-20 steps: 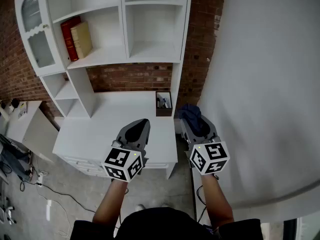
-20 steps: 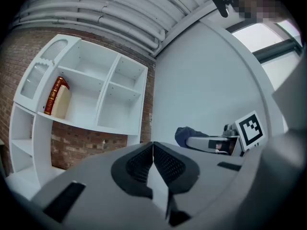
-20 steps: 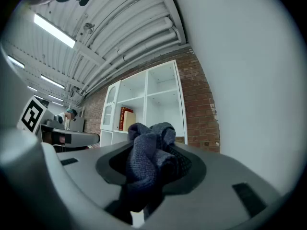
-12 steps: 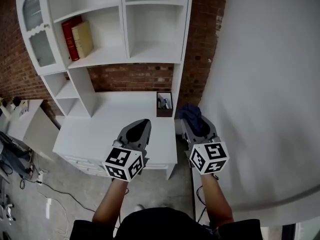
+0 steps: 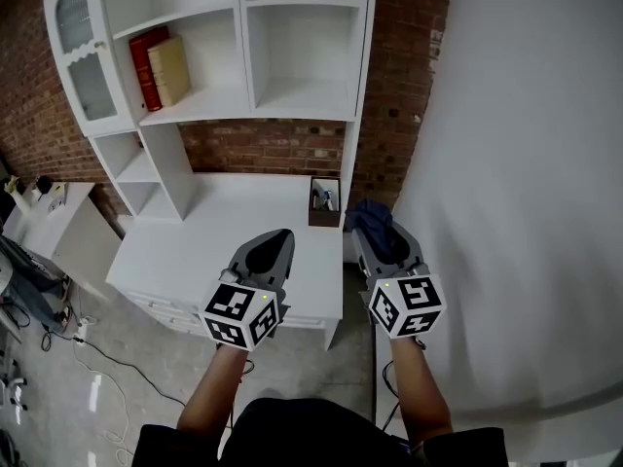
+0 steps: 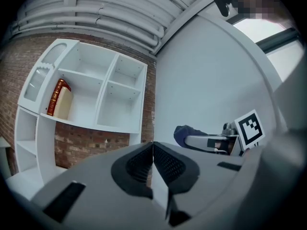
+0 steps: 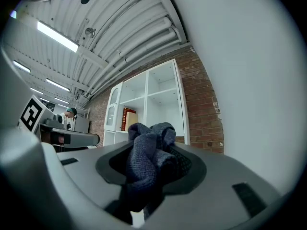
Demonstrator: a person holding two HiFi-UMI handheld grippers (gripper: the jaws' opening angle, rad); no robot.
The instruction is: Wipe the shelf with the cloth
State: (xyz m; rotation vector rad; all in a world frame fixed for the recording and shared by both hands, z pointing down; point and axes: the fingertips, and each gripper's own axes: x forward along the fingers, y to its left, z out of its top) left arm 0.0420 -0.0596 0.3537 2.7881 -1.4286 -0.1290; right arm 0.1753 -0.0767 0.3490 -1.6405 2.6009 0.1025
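While the cloth [image 7: 146, 150] is clamped by the right gripper [image 5: 378, 233], the left gripper [image 5: 283, 235] closed empty, approach is judged in hand; the twelve-o'clock shelf [image 5: 297, 105] must be reached.

The scene is evenly and brightly lit. Strip lights [image 7: 57, 36] are seen glowing overhead in the right gripper view; a window [image 6: 261, 30] is blown out to glare in the left. Both gripper views are bent by fisheye and darkened at the corners. Soft shadows are cast inside the shelf [image 5: 304, 56].
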